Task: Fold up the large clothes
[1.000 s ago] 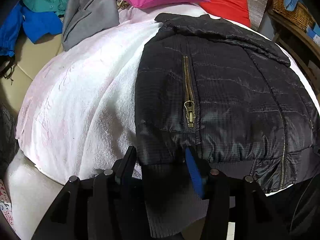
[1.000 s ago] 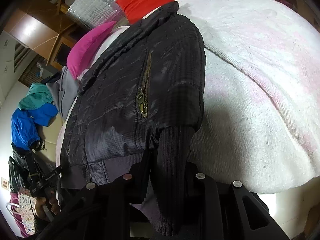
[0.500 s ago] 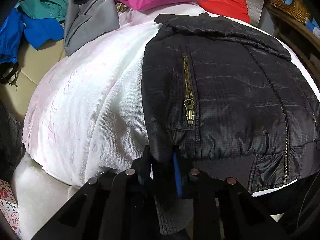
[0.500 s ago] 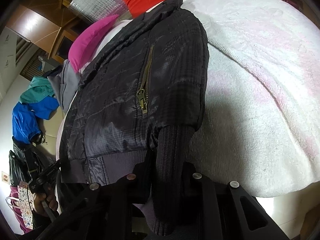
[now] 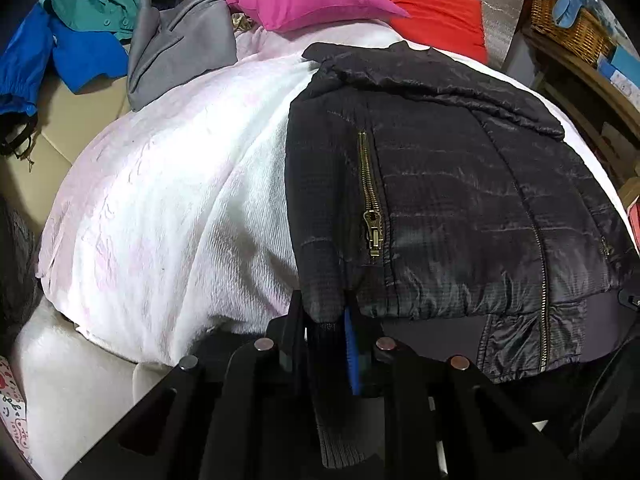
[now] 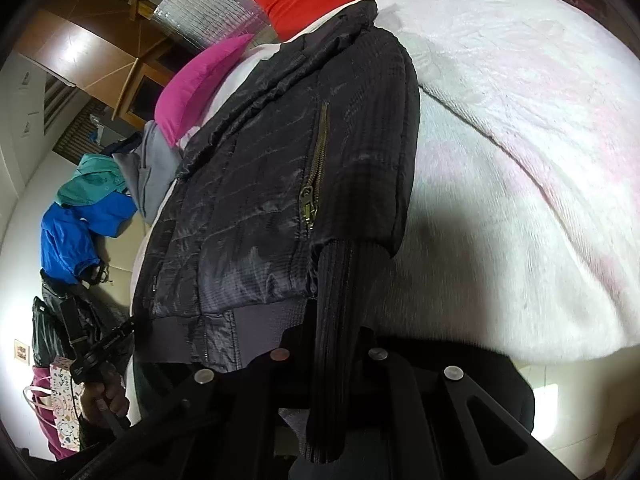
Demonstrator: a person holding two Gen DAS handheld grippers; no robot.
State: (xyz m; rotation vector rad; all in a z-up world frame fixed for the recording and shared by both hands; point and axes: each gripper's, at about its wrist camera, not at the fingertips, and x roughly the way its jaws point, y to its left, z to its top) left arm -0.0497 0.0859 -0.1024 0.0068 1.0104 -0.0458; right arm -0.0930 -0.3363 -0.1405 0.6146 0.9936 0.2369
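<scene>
A black quilted jacket (image 5: 460, 200) lies front up on a white and pink blanket (image 5: 180, 200) covering a bed. Its sleeves are folded along its sides. My left gripper (image 5: 324, 316) is shut on the end of the left sleeve, whose ribbed cuff (image 5: 340, 436) hangs down between the fingers. In the right wrist view the jacket (image 6: 248, 200) fills the middle. My right gripper (image 6: 340, 332) is closing tight on the other sleeve's ribbed cuff (image 6: 336, 280), which is pressed between its jaws. The left gripper (image 6: 92, 356) and the hand (image 6: 108, 396) holding it show at the lower left.
A pink pillow (image 5: 312, 0) and a red pillow (image 5: 436, 16) lie at the head of the bed. A grey garment (image 5: 180, 52) and a blue and teal one (image 5: 80, 40) are heaped at the left. A wicker basket (image 5: 568, 20) stands on wooden furniture at the right.
The left gripper's wide jaws have closed on the sleeve end, and it has risen slightly with it. The right gripper's jaws have tightened on the ribbed cuff.
</scene>
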